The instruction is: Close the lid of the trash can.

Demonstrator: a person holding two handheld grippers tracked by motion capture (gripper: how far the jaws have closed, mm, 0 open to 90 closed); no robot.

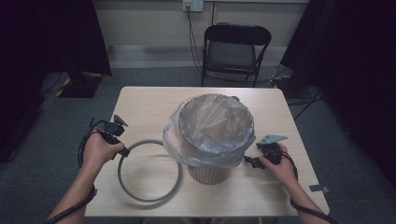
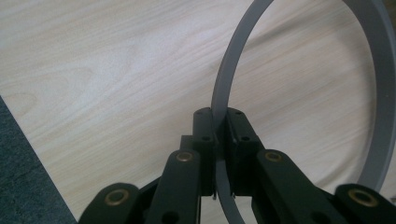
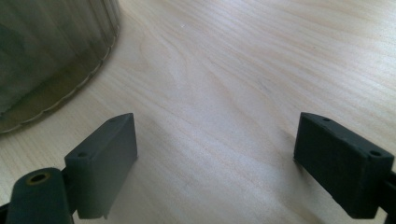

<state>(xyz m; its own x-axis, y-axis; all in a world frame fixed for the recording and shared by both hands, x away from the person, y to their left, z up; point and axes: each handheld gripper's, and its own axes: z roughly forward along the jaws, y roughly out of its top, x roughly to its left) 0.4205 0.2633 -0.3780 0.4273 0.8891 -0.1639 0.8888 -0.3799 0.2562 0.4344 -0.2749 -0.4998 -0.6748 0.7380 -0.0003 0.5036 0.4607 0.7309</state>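
A grey ring (image 1: 148,171) lies on the wooden table (image 1: 144,105), left of a ribbed bin (image 1: 211,135) lined with a clear plastic bag (image 1: 180,144). My left gripper (image 1: 122,150) is shut on the ring's near-left edge; in the left gripper view the ring (image 2: 224,84) runs between its closed jaws (image 2: 218,120) and curves away to the right. My right gripper (image 1: 247,161) rests low by the bin's right side. In the right gripper view it (image 3: 215,154) stands open over bare wood, with the bin's ribbed wall (image 3: 51,56) at upper left.
A black folding chair (image 1: 236,49) stands behind the table's far edge. Dark curtains hang at both sides. Grey carpet (image 2: 23,177) shows past the table's left edge. A small dark tab (image 1: 319,188) sits at the table's right front corner.
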